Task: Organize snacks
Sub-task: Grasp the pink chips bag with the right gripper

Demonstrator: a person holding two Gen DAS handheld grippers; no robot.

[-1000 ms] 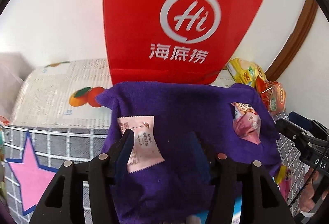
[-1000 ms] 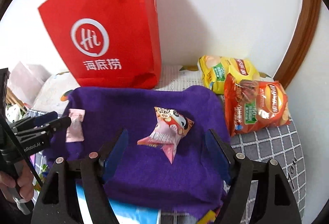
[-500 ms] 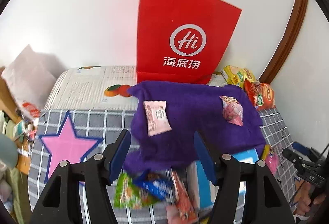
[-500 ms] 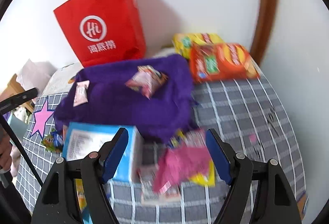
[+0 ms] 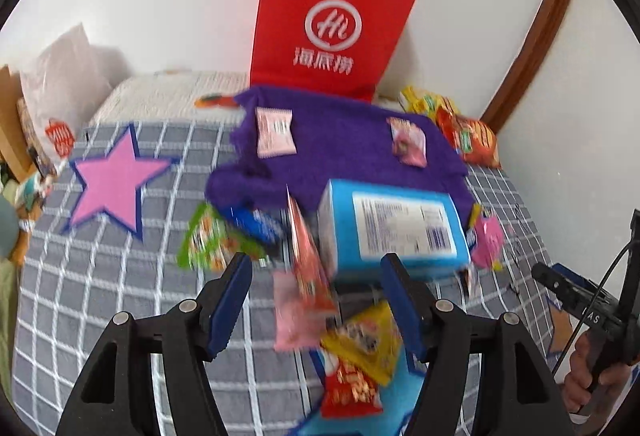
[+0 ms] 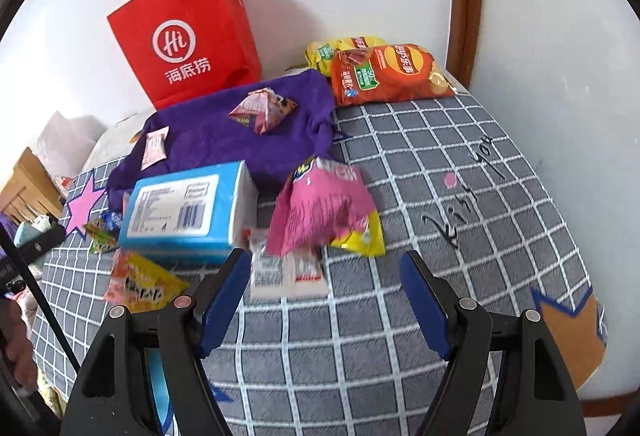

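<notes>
Both grippers, left gripper (image 5: 316, 302) and right gripper (image 6: 324, 298), hover with fingers half-open and empty, the left's having just widened, above loose snack packets (image 6: 320, 212) heaped mid-bed; beyond, two sorted packets lie on a purple cloth (image 6: 216, 136) by the red paper bag (image 6: 188, 32) at the far edge.

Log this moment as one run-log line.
left gripper: jaws open, empty | right gripper: jaws open, empty | purple cloth: two snacks | red bag: upright
</notes>
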